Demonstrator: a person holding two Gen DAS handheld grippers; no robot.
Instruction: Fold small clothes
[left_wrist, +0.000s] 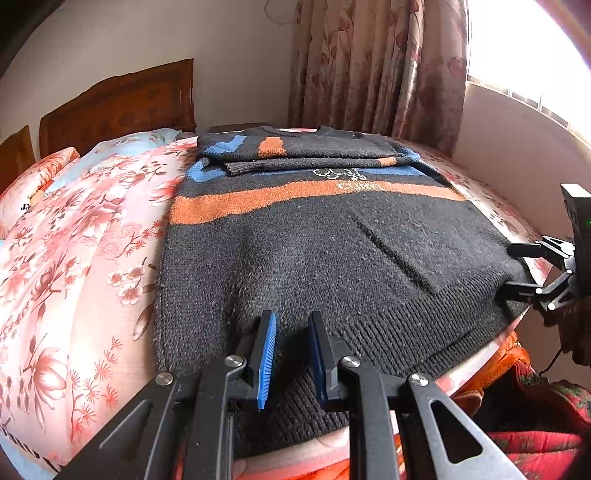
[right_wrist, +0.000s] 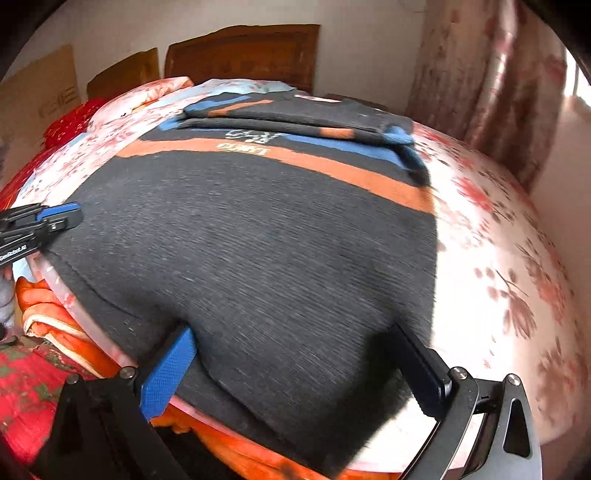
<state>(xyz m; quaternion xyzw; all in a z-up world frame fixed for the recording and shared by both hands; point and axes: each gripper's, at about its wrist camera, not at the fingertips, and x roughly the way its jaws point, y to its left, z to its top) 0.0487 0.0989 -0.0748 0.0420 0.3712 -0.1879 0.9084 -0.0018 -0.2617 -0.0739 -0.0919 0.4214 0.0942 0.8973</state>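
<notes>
Left wrist view looks up the length of a dark knit sweater spread flat on a floral bedspread, hem nearest the tools, neckline far away toward the wooden headboard. Its long axis runs straight ahead from both tools, and its 2 sleeves already lie folded across the chest. The left gripper has its blue pads nearly pressed together, pinching a raised tuck of the hem. The right gripper sits at the other hem corner with its fingers spread wide, the cloth lying between them but not clamped as far as I can tell. Judging from this, the coming fold carries hem toward collar, and nothing blocks that path. A floral curtain hangs beyond, and orange and red bedding is bunched below the bed edge.
</notes>
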